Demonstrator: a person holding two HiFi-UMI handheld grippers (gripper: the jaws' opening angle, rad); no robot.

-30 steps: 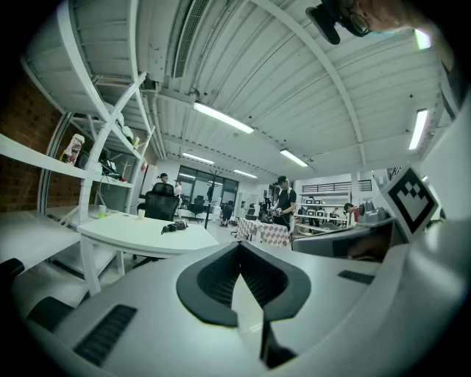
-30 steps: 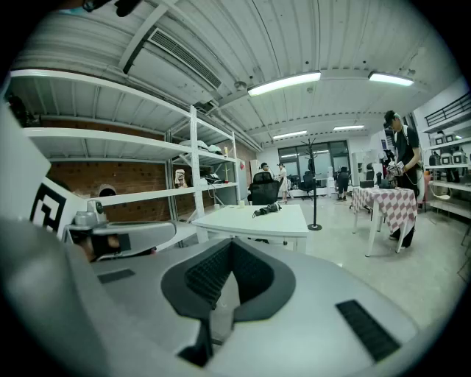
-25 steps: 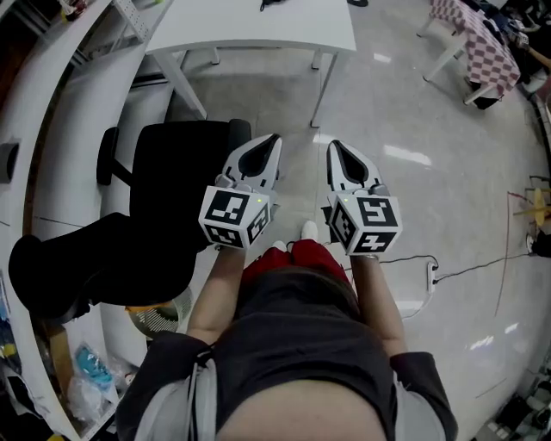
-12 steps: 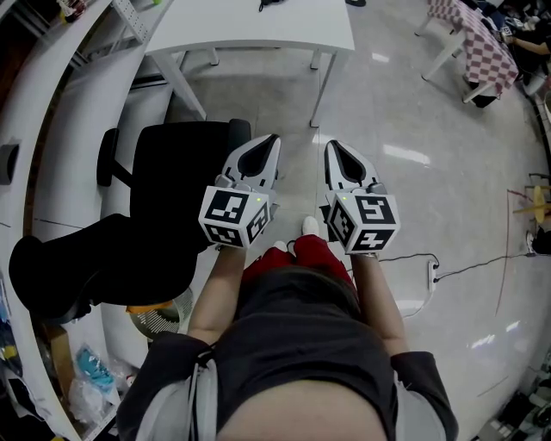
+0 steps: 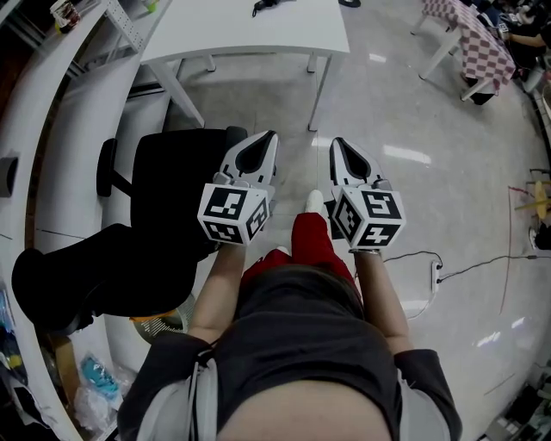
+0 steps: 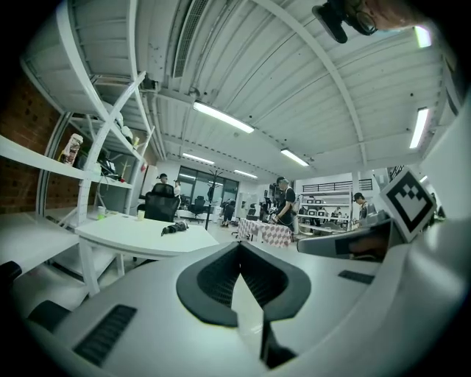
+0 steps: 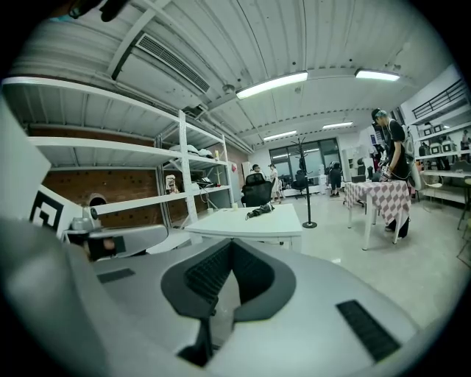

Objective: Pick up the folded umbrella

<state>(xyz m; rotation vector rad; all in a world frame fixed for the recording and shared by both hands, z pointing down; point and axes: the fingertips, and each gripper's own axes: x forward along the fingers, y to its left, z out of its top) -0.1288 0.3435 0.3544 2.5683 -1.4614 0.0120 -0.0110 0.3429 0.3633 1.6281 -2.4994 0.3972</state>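
We hold both grippers out over a pale glossy floor (image 5: pixel 413 189), side by side and a little apart. The left gripper (image 5: pixel 265 140) has its jaws pressed together with nothing between them. The right gripper (image 5: pixel 338 146) is closed the same way and carries nothing.

The folded umbrella (image 5: pixel 269 6), a small dark bundle, lies on top of a rectangular white table (image 5: pixel 250 39), well apart from both grippers. In the right gripper view the folded umbrella (image 7: pixel 260 210) sits on the tabletop straight ahead. In the left gripper view it (image 6: pixel 174 227) lies ahead and off to the left.

Only bare floor lies between us and the table's near edge. A black office chair (image 5: pixel 176 168) stands to the left of that stretch, under the left gripper and near the table's slanted white leg (image 5: pixel 185 86). White shelving (image 5: pixel 52 103) curves along the left side.

To the right, well away, stands a table with a checked cloth (image 5: pixel 478 47), and a person (image 7: pixel 390 147) is beside it. A black coat stand (image 7: pixel 305 184) rises behind the white table. A dark cable (image 5: pixel 469 269) trails across the floor at our right. Our own red-clad leg (image 5: pixel 310 245) and white shoe (image 5: pixel 314 202) show between the grippers.
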